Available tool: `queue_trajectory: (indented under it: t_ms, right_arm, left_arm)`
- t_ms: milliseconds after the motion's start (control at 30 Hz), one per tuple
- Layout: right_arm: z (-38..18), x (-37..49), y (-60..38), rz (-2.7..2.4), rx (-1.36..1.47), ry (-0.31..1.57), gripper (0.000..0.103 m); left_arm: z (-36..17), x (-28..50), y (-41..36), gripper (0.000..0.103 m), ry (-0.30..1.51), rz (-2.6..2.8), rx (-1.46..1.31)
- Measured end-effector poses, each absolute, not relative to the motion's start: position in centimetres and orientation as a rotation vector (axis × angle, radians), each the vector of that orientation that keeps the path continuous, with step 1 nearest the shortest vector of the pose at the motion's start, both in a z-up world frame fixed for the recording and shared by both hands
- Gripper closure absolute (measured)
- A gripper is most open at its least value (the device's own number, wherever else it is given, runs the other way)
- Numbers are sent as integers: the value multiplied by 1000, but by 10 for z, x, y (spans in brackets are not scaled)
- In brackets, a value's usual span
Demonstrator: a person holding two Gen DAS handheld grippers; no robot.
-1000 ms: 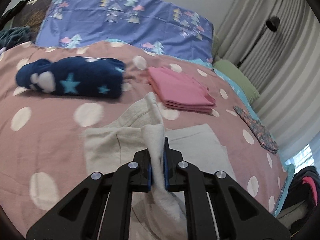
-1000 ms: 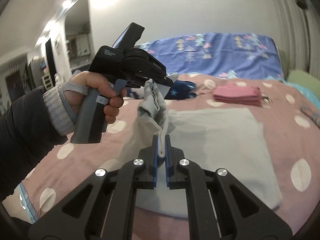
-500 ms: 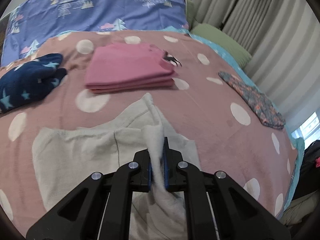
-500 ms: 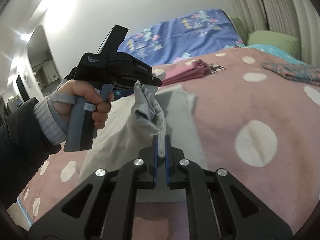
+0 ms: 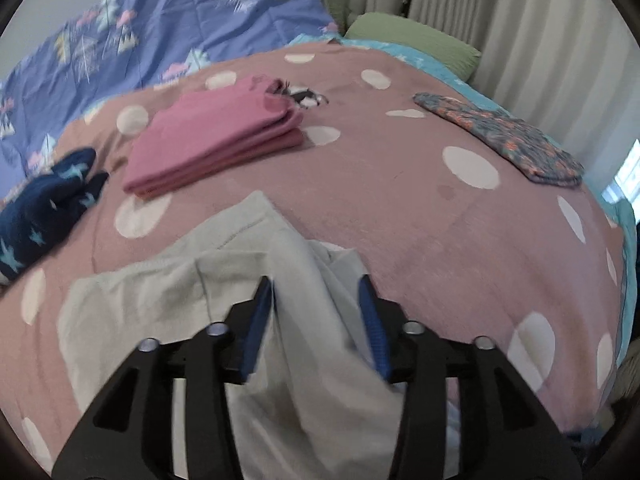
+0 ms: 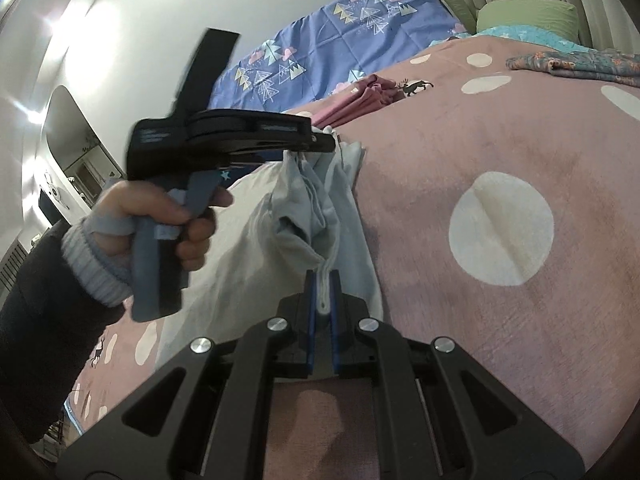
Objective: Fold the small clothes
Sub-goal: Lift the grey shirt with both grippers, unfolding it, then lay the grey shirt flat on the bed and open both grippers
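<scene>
A pale grey garment [image 5: 160,292] lies partly folded on the pink dotted bedspread [image 5: 400,200]. In the left wrist view, my left gripper [image 5: 314,280] hangs just over it. Its jaws are opening and stand well apart, with a loose ridge of the fabric lying between them, not pinched. From the right wrist view, a hand holds the left gripper [image 6: 320,142] above the bunched garment [image 6: 248,240], which hangs below its tips. My right gripper [image 6: 323,276] is shut on a thin edge of the same garment, low over the bed.
Behind the garment lies a folded pink stack [image 5: 216,140], with a navy star-patterned bundle [image 5: 44,208] to its left. A floral cloth [image 5: 504,136] lies at the far right. A blue patterned pillow [image 5: 160,28], a green pillow [image 5: 412,44] and curtains line the back.
Both grippers carried the garment's edge across the bed and lower. The left jaws, shut on the fabric before, now stand apart. The right jaws stay shut on it.
</scene>
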State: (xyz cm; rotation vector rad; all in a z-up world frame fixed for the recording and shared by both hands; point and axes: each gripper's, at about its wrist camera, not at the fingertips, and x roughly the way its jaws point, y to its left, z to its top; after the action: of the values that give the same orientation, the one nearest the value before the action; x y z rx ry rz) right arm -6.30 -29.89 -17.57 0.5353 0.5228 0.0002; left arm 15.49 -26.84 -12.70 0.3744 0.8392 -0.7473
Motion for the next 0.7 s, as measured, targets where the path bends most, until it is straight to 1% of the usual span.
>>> queue_trajectory:
  t_ms: [33, 100, 167, 233, 333, 367, 400, 433, 467, 600, 700]
  right_arm:
    - [-176, -63, -299, 1, 535, 522, 97]
    - [-176, -64, -299, 4, 543, 521, 97]
    - [-177, -65, -300, 7, 552, 527, 97]
    - [-177, -64, -302, 8, 558, 540, 97]
    - [-177, -61, -305, 6, 555, 551, 97]
    - [-176, -62, -304, 4, 551, 550, 97]
    - [-175, -63, -304, 2, 546, 548, 97]
    - [-173, -64, -303, 1, 544, 547, 97]
    - [-172, -64, -304, 1, 545, 546, 97]
    - [-164, -66, -307, 10, 560, 537, 97]
    - [-163, -67, -311, -4, 579, 543, 97]
  left_arm:
    - [-124, 151, -265, 49, 821, -747, 382]
    - [-117, 142, -256, 49, 800, -745, 388]
    - [-110, 134, -245, 45, 782, -743, 382]
    - [-100, 120, -227, 39, 749, -754, 356]
    - [-91, 96, -197, 33, 701, -763, 329]
    - [-89, 87, -186, 32, 688, -769, 319]
    - [-89, 75, -173, 30, 678, -771, 313]
    - [-90, 64, -160, 25, 671, -770, 312]
    - [-92, 57, -151, 23, 667, -769, 316]
    - [-113, 18, -109, 22, 664, -738, 377]
    - [-133, 1, -81, 22, 699, -696, 371]
